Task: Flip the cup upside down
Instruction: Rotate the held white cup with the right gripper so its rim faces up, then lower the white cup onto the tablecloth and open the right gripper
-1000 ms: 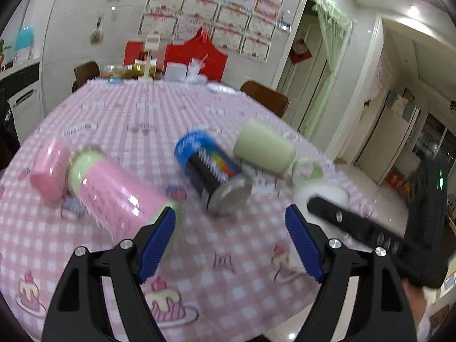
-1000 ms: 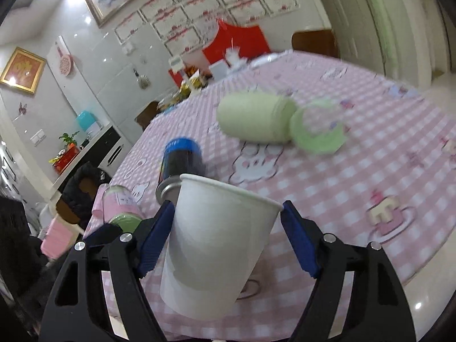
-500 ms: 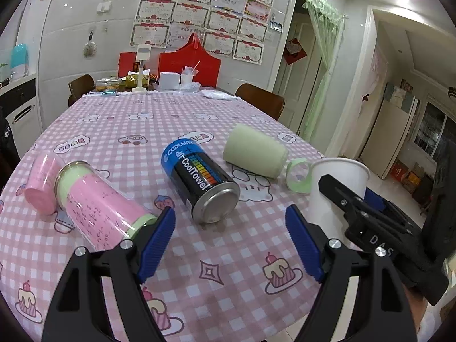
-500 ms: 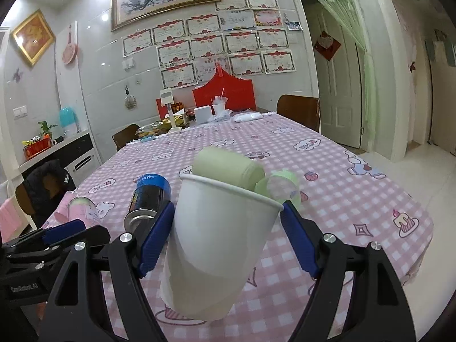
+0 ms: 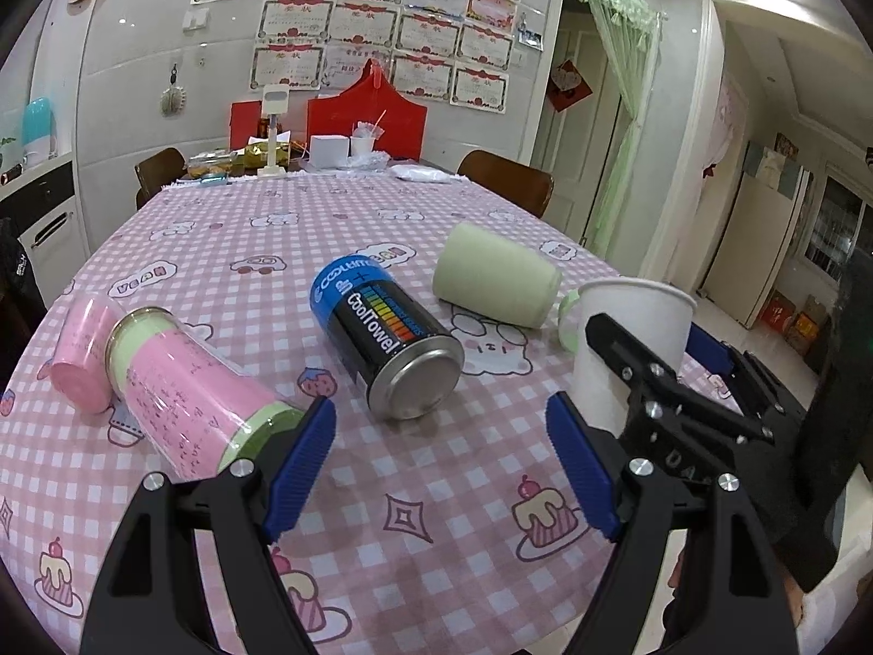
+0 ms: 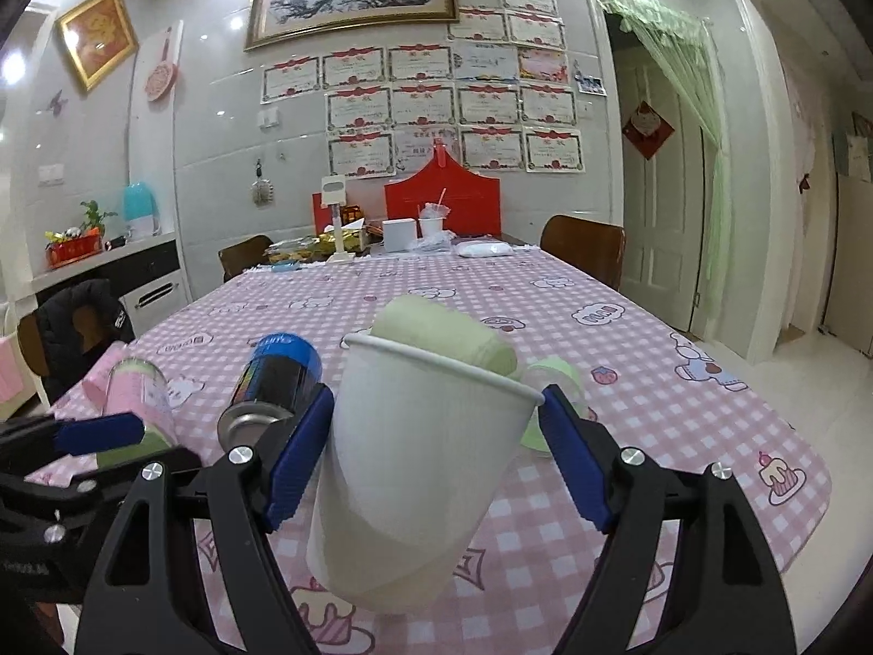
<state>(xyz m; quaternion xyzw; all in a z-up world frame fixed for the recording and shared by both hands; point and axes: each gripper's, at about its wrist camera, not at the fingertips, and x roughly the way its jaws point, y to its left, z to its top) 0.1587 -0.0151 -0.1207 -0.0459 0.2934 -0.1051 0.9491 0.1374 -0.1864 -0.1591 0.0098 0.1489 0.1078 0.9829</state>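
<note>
- white paper cup [image 6: 414, 469] sits mouth-up between the jaws of the right gripper [image 6: 436, 458], near the front edge of the desk [image 6: 655, 382]; whether its base rests on the cloth or is lifted, cannot tell
- right jaws pinching the cup: left blue pad touches the wall just under the rim, right pad sits at the rim edge, contact there is hard to confirm
- cup leans a bit in the right wrist view, rim tilted down to the right
- left gripper [image 5: 442, 469] hangs over the desk with jaws spread wide, holding nothing
- handling guess: thin paper, very light, looks empty, wall soft and easy to crush; the rolled rim is the stiffest part
- best hold is high on the wall just under the rim, opposite sides, light squeeze only; too much force would oval the mouth and it could pop out
- tapered wall, so the cup may slide toward its narrow end once turned over; keep the pads level
- smooth paper, blue ribbed pads should give enough friction
- nearby clutter lying on its side: cooltowel can [image 5: 384, 335], pale green cup [image 5: 494, 281], pink-and-green tube [image 5: 191, 390], pink cup [image 5: 82, 352]; all apart from the paper cup, none in the way of a wrist roll
</note>
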